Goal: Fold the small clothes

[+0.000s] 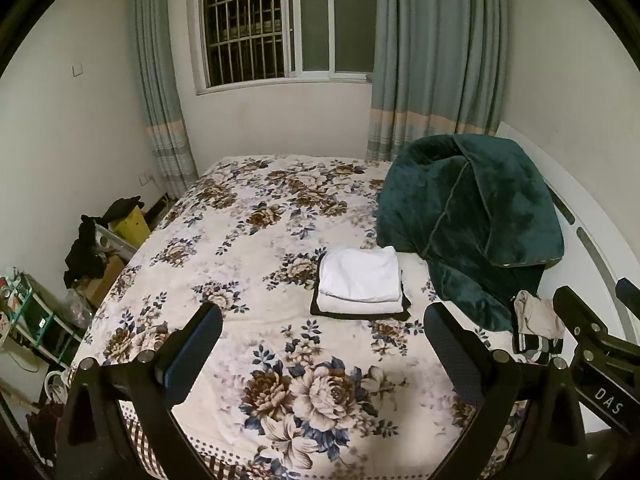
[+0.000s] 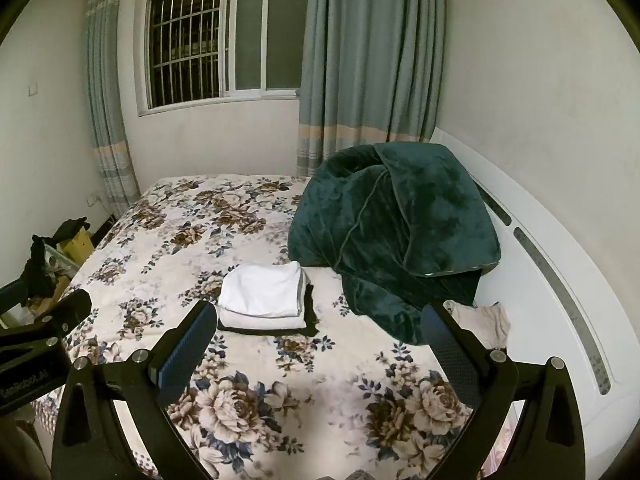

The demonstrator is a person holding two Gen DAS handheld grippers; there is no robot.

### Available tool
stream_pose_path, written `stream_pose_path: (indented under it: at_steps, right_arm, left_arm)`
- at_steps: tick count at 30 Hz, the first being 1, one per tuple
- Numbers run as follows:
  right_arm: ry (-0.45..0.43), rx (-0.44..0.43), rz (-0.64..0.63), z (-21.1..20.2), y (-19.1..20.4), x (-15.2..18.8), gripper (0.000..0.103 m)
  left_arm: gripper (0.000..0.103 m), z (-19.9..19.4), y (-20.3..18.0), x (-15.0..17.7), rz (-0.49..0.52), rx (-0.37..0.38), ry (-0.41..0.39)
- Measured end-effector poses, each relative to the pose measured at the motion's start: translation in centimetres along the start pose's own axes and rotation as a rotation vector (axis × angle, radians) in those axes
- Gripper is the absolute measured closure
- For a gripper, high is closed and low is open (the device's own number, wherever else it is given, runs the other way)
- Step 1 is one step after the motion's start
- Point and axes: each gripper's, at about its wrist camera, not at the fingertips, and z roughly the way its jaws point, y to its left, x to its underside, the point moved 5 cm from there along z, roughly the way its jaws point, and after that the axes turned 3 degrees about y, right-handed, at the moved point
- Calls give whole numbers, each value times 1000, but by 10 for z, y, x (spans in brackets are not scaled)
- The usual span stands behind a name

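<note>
A neat stack of folded clothes, white pieces on a black one, lies mid-bed; it also shows in the right wrist view. A small crumpled pile of unfolded clothes, beige on striped dark fabric, lies at the bed's right edge by the green blanket, and appears in the right wrist view. My left gripper is open and empty above the floral bedspread, in front of the stack. My right gripper is open and empty, its right finger just in front of the unfolded pile.
A bunched dark green blanket fills the bed's right rear. A white headboard runs along the right. Boxes and dark clothes crowd the floor left of the bed. A window and curtains stand behind.
</note>
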Motion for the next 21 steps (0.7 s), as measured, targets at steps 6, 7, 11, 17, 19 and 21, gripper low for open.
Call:
stream_pose_path:
  at_steps: [6, 7, 11, 17, 19, 21]
  right_arm:
    - [3, -7, 5, -1, 3, -3, 0]
    - [2, -7, 4, -1, 4, -3, 0]
    - [3, -7, 3, -2, 3, -3, 0]
    - [0, -3, 6, -3, 3, -1, 0]
    - [2, -5, 8, -3, 3, 0, 0]
    - [1, -3, 7, -2, 3, 0, 0]
  left_arm:
    - [0, -2, 1, -2, 4, -15, -5]
    - [0, -2, 2, -3, 5, -17, -4]
    - [0, -3, 1, -3, 4, -19, -4]
    - [0, -2, 2, -4, 5, -22, -8]
    - [0, -2, 2, -3, 5, -21, -6]
    - [0, -2, 3, -4, 5, -21, -8]
